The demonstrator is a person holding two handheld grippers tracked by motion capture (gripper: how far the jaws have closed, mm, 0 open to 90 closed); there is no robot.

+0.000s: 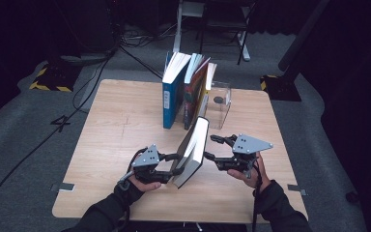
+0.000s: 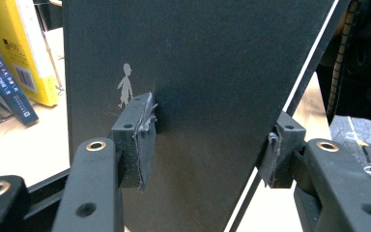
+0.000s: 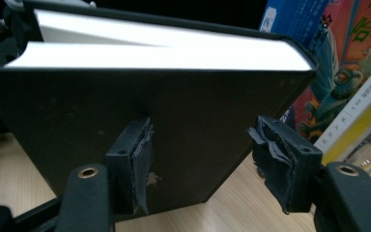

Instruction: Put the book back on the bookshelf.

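Black book propped between two claws

The black book [image 1: 193,152] stands tilted near the table's [image 1: 116,125] front edge; the left claw [image 1: 171,166] straddles its cover edge, pads apparently touching, while the right claw [image 1: 211,147] gapes just beside it.

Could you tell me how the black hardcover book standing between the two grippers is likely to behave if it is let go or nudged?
The black book stands tilted on its lower edge, so it would probably tip over if unsupported. Its hard cover looks stiff, so it should hardly flex. The smooth matte cover may slip against the left gripper pads. The thick page block suggests some weight.
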